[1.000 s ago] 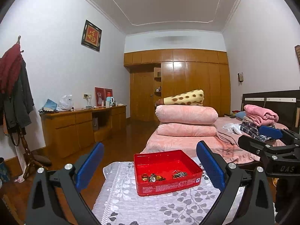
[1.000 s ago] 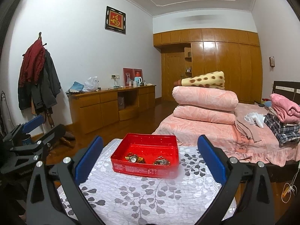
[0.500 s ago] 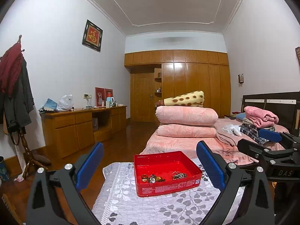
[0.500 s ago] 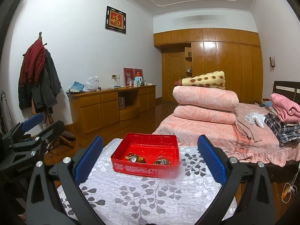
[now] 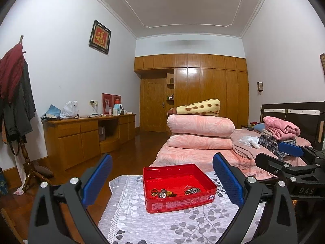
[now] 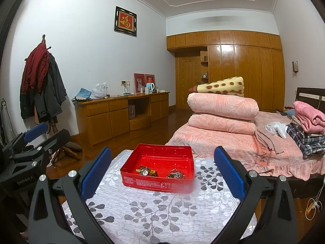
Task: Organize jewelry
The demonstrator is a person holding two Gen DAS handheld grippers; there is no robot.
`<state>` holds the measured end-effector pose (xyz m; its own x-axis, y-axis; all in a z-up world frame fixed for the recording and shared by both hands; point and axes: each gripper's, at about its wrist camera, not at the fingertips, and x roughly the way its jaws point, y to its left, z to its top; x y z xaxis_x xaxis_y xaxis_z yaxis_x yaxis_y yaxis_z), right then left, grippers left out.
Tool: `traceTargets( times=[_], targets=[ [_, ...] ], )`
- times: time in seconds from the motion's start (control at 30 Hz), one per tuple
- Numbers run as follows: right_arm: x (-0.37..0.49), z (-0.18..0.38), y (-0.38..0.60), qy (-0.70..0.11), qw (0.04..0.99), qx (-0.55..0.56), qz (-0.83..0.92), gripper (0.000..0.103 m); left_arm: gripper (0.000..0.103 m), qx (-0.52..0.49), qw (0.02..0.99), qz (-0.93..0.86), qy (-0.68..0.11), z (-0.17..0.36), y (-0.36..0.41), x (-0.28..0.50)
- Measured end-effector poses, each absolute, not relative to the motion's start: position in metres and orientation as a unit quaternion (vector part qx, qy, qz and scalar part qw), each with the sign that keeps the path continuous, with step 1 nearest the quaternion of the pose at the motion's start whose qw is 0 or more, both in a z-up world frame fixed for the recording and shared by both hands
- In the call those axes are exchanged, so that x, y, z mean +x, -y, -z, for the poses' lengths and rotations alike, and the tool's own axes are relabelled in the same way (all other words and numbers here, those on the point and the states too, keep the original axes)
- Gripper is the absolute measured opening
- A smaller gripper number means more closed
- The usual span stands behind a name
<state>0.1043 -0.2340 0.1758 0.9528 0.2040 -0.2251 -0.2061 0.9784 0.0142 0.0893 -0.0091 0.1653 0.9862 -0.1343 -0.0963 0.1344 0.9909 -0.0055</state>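
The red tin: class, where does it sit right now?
In both wrist views the red tin sits centrally on the leaf-patterned cloth, between and beyond the blue fingertips, with the pink bed behind it.

1. Room evenly lit, moderately bright; soft shadows only.
2. Glare streaks on the glossy wardrobe (image 5: 203, 93) doors, 12 o'clock.
3. Strong fisheye bending; black vignette at all corners.
4. Focus sharp throughout.

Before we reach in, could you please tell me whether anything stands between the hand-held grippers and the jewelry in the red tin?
Nothing visible does: the open red metal tin has no lid, and the small jewelry pieces lie exposed.
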Motion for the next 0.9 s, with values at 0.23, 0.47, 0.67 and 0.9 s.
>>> traceTargets(
  times=[0.23, 0.47, 0.67, 0.9],
  targets=[
    [0.1042, -0.1757, 0.2337, -0.114, 0.988, -0.005, -0.103, 0.098, 0.097, 0.001, 0.997, 0.066, -0.049, -0.1653, 0.0103, 0.0894],
    [0.1037, -0.1755, 0.2332, -0.114, 0.988, -0.005, -0.103, 0.098, 0.097, -0.002, 0.997, 0.066, -0.049, -0.165, 0.0136, 0.0883],
    [0.104, -0.1759, 0.233, -0.114, 0.988, -0.005, -0.103, 0.098, 0.097, -0.001, 0.997, 0.065, -0.049, -0.1651, 0.0133, 0.0884],
    [0.104, -0.1761, 0.2329, -0.114, 0.988, -0.004, -0.103, 0.098, 0.097, -0.002, 0.997, 0.066, -0.05, -0.1652, 0.0141, 0.0879]
  ],
)
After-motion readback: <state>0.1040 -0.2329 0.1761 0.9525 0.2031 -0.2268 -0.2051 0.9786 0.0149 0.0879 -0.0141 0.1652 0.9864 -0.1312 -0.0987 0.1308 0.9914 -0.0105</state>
